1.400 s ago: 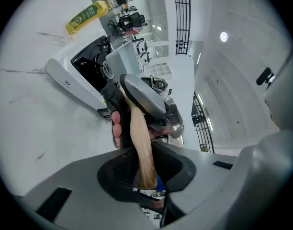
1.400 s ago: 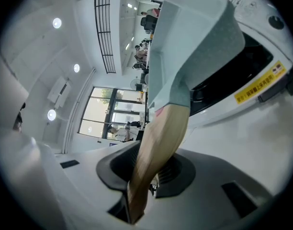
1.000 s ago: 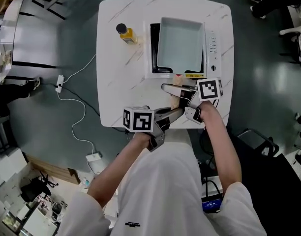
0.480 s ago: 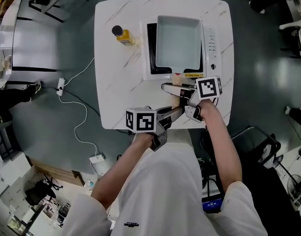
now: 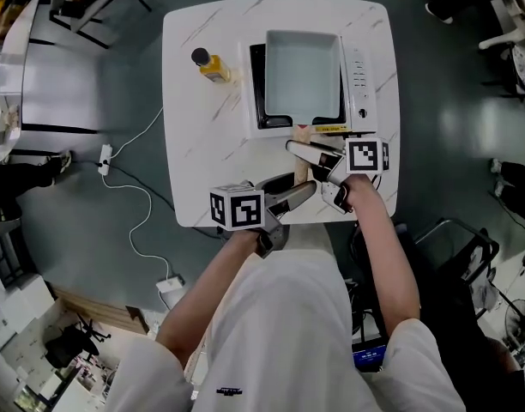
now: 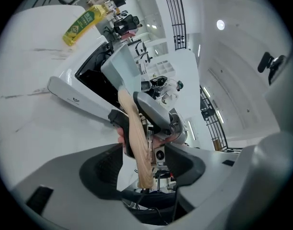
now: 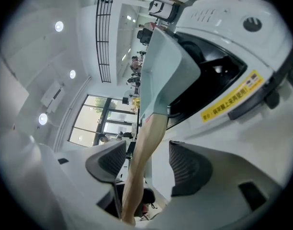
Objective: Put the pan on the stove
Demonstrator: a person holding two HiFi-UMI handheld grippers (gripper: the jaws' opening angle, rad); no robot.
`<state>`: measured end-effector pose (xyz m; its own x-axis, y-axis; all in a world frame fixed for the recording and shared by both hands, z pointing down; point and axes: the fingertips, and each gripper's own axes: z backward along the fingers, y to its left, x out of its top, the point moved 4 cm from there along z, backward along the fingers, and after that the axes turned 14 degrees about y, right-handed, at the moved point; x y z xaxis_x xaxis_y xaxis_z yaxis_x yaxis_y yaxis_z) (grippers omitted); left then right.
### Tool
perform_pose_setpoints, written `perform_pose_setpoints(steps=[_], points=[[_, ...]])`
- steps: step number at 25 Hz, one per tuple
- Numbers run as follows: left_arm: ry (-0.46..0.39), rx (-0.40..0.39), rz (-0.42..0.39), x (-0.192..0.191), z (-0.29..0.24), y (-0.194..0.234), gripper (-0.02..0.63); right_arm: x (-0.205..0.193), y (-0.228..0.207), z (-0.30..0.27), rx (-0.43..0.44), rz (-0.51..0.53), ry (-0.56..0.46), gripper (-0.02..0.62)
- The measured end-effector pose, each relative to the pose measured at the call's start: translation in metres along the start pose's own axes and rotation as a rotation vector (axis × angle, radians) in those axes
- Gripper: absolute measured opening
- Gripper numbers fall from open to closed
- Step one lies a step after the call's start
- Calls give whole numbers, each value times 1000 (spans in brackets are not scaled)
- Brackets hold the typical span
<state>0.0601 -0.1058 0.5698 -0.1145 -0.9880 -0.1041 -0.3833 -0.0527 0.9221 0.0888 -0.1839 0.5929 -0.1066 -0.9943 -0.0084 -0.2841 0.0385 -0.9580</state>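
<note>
A pale square pan (image 5: 302,71) sits on the white induction stove (image 5: 363,75), its wooden handle (image 5: 302,163) pointing toward me. My left gripper (image 5: 293,190) and right gripper (image 5: 312,163) both straddle that handle, and their jaws are opening. In the left gripper view the handle (image 6: 137,138) runs between the pads of the left gripper (image 6: 142,164) with a gap on each side. The right gripper view shows the handle (image 7: 142,157) between the pads of the right gripper (image 7: 146,164), untouched, with the pan (image 7: 161,71) beyond.
A yellow oil bottle (image 5: 209,63) stands on the white table (image 5: 202,161) left of the stove. The stove's control strip (image 5: 359,93) runs along its right side. A white cable (image 5: 134,187) lies on the floor to the left. The table's near edge is just under the grippers.
Both grippers' jaws have spread apart and let go of the wooden handle. The pan stays in place on the stove.
</note>
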Motion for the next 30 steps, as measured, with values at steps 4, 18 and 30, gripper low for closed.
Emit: perform_pose_setpoints(steps=[4, 18, 30], points=[[-33, 56, -38, -1, 10, -2, 278, -11, 0, 21, -68, -9, -74, 313], [-211, 342, -299, -2, 77, -61, 194, -64, 72, 91, -351, 260, -321, 166], [-389, 488, -531, 4, 148, -121, 1, -93, 158, 133, -706, 676, -396, 5]])
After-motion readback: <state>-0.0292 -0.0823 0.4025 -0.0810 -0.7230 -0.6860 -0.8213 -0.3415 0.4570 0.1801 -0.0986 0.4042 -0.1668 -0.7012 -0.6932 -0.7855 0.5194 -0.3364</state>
